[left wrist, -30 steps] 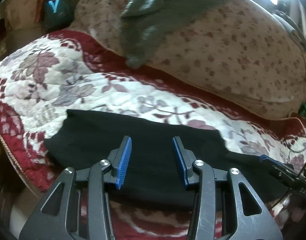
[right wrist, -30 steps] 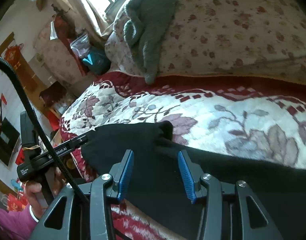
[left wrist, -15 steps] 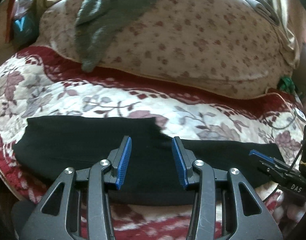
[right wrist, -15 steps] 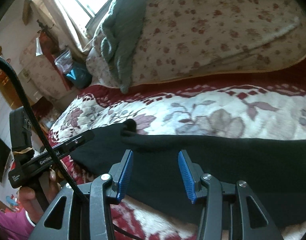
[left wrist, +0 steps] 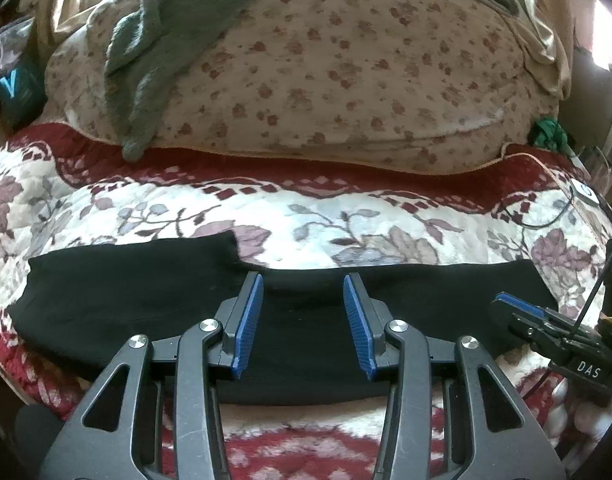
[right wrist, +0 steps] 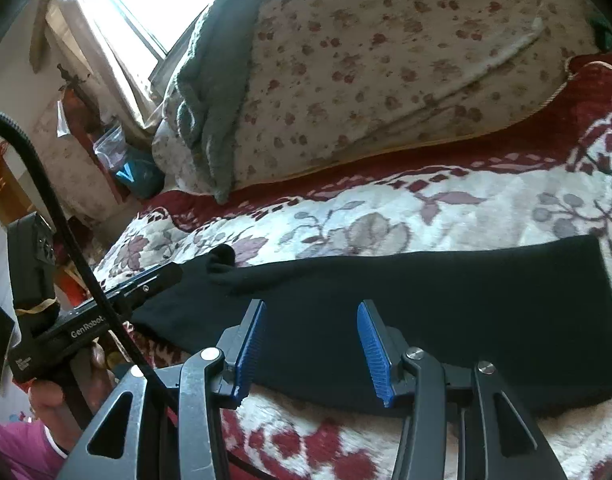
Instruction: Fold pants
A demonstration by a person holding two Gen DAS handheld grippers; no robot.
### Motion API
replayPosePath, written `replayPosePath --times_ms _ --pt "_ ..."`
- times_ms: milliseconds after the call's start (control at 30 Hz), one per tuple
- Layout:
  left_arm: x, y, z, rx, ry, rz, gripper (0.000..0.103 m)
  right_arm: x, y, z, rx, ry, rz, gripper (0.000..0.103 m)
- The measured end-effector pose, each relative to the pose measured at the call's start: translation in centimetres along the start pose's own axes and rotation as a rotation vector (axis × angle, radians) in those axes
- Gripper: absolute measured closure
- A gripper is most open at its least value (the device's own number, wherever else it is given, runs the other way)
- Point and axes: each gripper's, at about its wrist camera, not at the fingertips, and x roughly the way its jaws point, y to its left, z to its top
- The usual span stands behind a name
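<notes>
Black pants (left wrist: pixel 126 292) lie flat as a long strip across the floral bedspread, folded lengthwise; the same pants show in the right wrist view (right wrist: pixel 446 300). My left gripper (left wrist: pixel 302 324) is open and empty, hovering over the middle of the pants. My right gripper (right wrist: pixel 312 344) is open and empty above the near edge of the pants, toward their right end. The right gripper also shows at the right of the left wrist view (left wrist: pixel 522 312). The left gripper appears at the left of the right wrist view (right wrist: pixel 146 284), near the pants' bunched part.
A red and cream floral bedspread (left wrist: pixel 346 220) covers the bed. A large floral quilt bundle (left wrist: pixel 346 72) with a grey-green knit garment (left wrist: pixel 166 40) draped on it lies behind. A black cable (left wrist: pixel 546 220) lies at the far right.
Both grippers swung to the right along the pants and drew back a little, so the full length of the pants now shows. Both stayed open.
</notes>
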Motion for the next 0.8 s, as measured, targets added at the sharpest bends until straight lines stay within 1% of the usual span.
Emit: replayPosePath --times_ms 200,400,800 --pt "0.4 -2.5 0.1 0.038 0.002 -0.010 0.062 -2.0 -1.7 -0.3 0.020 -0.030 -0.040 0.057" --pt "0.7 -4.8 0.2 0.090 -0.001 -0.027 0.062 -3.6 -3.3 -0.4 0.059 -0.052 -0.058 0.057" --pt "2.6 -9.0 1.2 0.158 0.023 -0.086 0.062 -6.4 -7.1 -1.3 0.144 -0.072 -0.144 0.055"
